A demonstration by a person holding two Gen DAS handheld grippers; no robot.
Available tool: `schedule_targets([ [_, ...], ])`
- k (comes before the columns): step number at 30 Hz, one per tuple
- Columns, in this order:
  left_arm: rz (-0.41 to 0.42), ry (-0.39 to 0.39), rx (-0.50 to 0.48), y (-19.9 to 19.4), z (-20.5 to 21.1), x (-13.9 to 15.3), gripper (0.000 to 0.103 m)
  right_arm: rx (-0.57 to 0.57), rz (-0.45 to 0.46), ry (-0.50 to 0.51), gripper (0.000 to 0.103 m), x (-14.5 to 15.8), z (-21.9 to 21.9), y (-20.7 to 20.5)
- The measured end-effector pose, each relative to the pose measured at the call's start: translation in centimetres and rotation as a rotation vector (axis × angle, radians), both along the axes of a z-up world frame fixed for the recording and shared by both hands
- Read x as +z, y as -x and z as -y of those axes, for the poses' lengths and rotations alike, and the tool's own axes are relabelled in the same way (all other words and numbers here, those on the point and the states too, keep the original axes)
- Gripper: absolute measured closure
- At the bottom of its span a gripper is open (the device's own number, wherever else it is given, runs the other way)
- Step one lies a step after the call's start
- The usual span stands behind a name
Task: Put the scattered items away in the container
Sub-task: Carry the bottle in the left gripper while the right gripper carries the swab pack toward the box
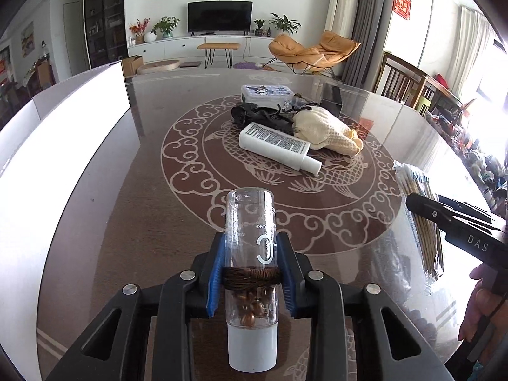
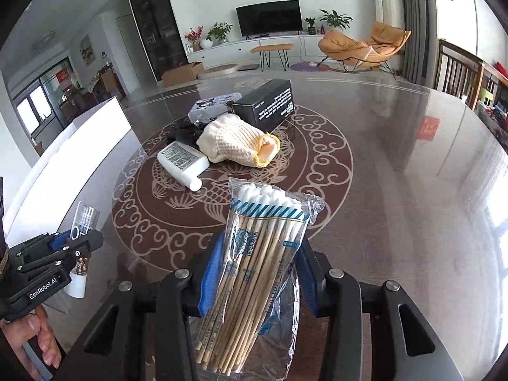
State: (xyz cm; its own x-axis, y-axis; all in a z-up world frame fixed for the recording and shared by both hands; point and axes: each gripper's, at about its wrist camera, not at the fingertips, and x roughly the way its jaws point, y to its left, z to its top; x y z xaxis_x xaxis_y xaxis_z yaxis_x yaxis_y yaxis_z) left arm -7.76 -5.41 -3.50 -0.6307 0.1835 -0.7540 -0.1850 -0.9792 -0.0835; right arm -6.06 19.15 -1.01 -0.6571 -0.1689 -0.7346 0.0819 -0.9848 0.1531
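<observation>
Clear glass, with a white cap at its near end and brown capsules inside, makes up the small bottle (image 1: 250, 273) that the left gripper (image 1: 250, 273) pinches between its blue pads (image 1: 216, 279); a brown cord band wraps the bottle right where the pads press. The bottle points away from the camera, over the glass-topped table (image 1: 127, 222).

The right gripper (image 2: 257, 273) clamps a clear plastic pack of cotton swabs (image 2: 257, 254) between its own blue pads (image 2: 211, 279), wooden sticks toward the camera and white tips toward the white lotion bottle (image 2: 182, 162).

That white lotion bottle lies on its side on the fish pattern at the table's middle, beyond both grippers. Touching its far side is a cream knitted glove (image 2: 235, 146) with a yellow cuff, and black tangled items (image 1: 260, 116) lie just beside it, partly under the glove. Farther than the lotion bottle stand a black box (image 2: 266, 104) and a flat pale case (image 1: 266, 92) with a cartoon print. Left of the lotion bottle, well apart, rises the white container (image 1: 79, 120) at the table's edge.
</observation>
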Motion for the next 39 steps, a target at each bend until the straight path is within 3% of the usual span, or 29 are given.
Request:
schedule_targets([
  [17, -0.069, 0.046, 0.099, -2.9, 4.9, 2.6, 0.072, 0.176, -0.021, -0.025, 0.059, 2.4, 8.9, -1.7],
  [23, -0.038, -0.009, 0.102, -3.1, 6.2, 1.8, 0.072, 0.229, 0.001, -0.047, 0.059, 1.2, 11.5, -2.6],
  [27, 0.000, -0.134, 0.102, -3.1, 8.2, 2.1, 0.072, 0.274, 0.010, -0.051, 0.059, 1.6, 13.8, -2.1],
  [32, -0.012, -0.236, 0.122, -2.8, 13.8, 5.9, 0.072, 0.372, -0.055, -0.027, 0.059, 5.8, 19.4, -0.1],
  [35, -0.043, -0.224, 0.193, -1.7, 19.3, 8.6, 0.072, 0.459, -0.099, -0.004, 0.059, 9.2, 24.6, 2.0],
  [39, -0.019, -0.158, 0.301, 1.6, 26.9, 9.8, 0.072, 0.540, -0.120, 0.037, 0.059, 12.0, 32.4, 6.3],
])
